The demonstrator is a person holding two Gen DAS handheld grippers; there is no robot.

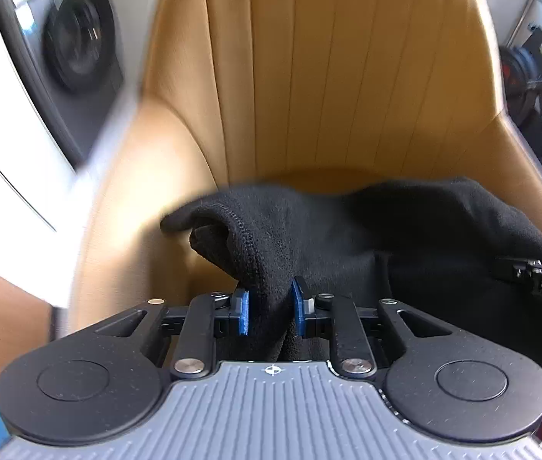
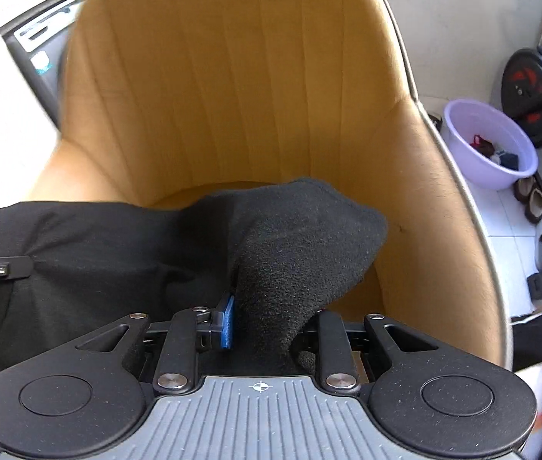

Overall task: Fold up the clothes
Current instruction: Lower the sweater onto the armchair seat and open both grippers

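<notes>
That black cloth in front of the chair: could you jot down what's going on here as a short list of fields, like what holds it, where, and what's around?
item: black garment, soft fleecy fabric
left gripper: shut on a bunched edge with a stitched seam
right gripper: shut on another bunch of the same cloth
state: held up between both grippers, sagging in the middle, not yet folded
behind it: tan chair with a ribbed back
left of the chair: washing machine
on the floor, right: lilac basin with small clothes inside, slippers beside it
</notes>
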